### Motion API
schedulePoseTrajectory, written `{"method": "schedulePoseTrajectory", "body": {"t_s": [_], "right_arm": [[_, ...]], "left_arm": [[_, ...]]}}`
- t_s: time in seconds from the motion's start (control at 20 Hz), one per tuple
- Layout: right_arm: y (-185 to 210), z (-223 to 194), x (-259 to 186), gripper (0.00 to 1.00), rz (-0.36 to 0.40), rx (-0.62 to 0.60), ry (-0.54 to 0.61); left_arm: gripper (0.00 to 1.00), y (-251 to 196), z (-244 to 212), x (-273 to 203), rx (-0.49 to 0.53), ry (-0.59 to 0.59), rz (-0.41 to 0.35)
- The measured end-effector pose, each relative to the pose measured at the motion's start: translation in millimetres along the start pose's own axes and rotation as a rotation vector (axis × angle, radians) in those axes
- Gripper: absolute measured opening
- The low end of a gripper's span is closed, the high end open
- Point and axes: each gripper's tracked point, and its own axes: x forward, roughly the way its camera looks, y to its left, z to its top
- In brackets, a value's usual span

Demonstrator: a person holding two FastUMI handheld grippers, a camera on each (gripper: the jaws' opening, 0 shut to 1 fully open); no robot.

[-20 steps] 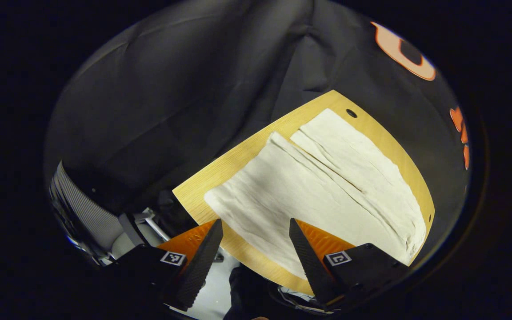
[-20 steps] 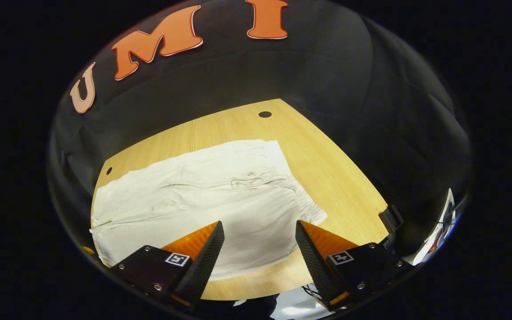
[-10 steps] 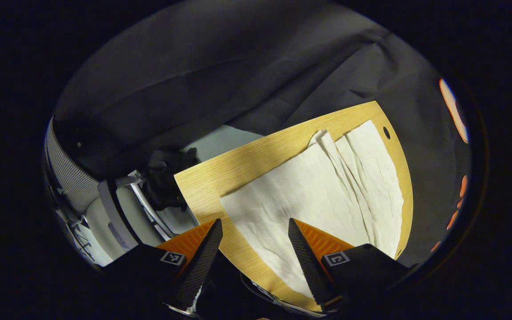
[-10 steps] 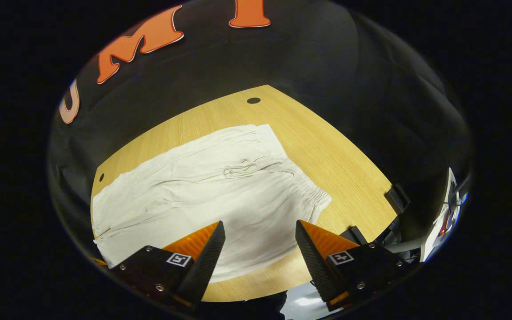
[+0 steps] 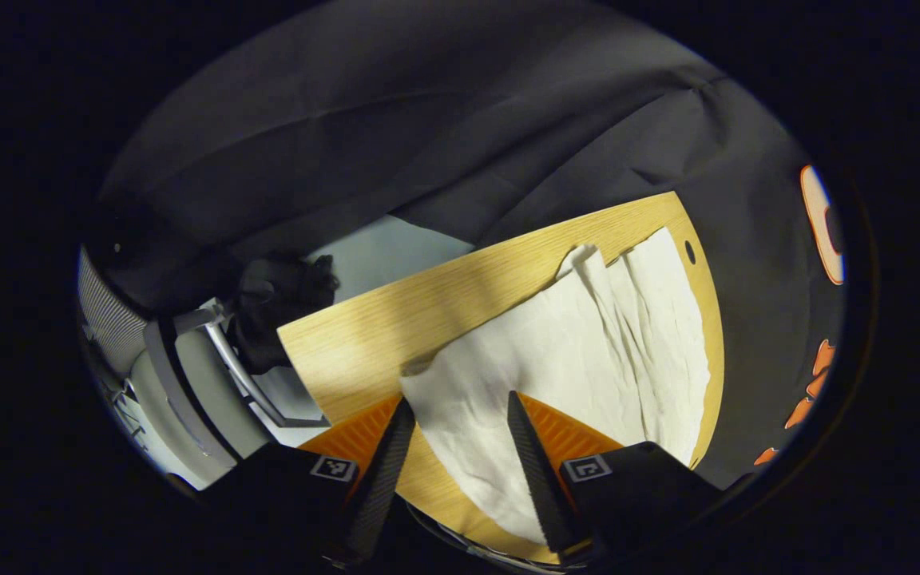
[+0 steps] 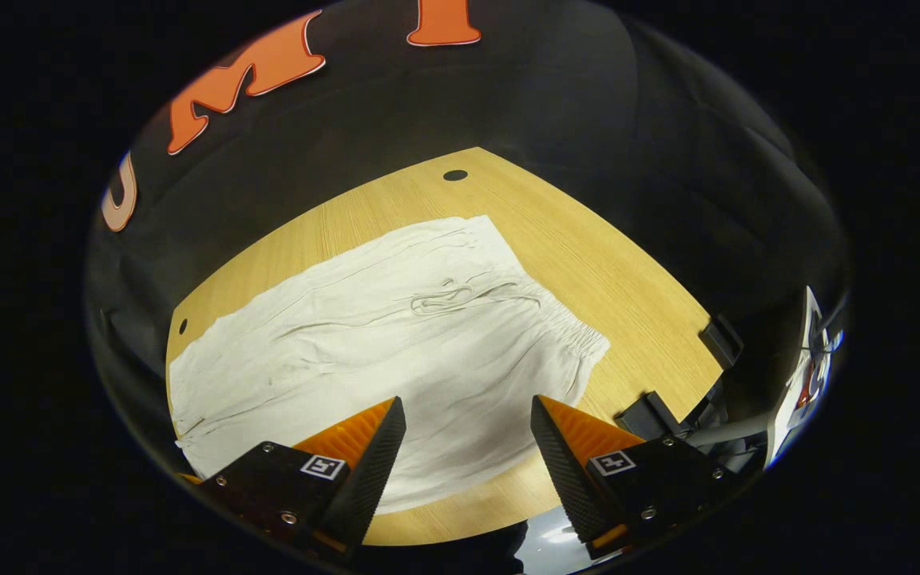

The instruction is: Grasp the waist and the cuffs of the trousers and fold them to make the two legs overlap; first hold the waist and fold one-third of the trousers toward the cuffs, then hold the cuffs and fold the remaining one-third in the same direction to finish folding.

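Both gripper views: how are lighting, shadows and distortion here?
Left gripper view: fisheye bends the table edge; trousers brightly lit, surroundings dark. Right gripper view: trousers evenly lit, soft shadow near the claw, glare spot on the floor below.

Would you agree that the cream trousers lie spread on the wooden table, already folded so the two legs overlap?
Not quite: the cream trousers do lie spread on the wooden table, but the two legs still lie side by side, unfolded, as the left gripper view shows.
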Motion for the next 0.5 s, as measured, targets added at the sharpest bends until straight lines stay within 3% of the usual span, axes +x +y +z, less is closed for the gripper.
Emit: {"method": "schedulePoseTrajectory", "body": {"t_s": [0.05, 0.1, 0.3, 0.5], "right_arm": [[1.0, -2.8, -1.0, 0.95, -0.005, 0.011, 0.001], [1.1, -6.0, -0.5, 0.95, -0.006, 0.021, 0.0], [-2.9, -25.5, -5.6, 0.95, -0.031, 0.06, 0.007], [-24.0, -33.2, -7.2, 0.95, -0.063, 0.101, 0.017]], "left_arm": [[0.69, -0.2, 1.4, 1.2, 0.001, -0.002, -0.009], [0.67, -0.4, 2.2, 3.7, 0.006, 0.001, -0.019], [0.15, -4.1, 5.8, 11.1, -0.034, -0.01, -0.069], [0.06, -1.5, 5.1, 9.3, 0.023, -0.022, -0.07]]}}
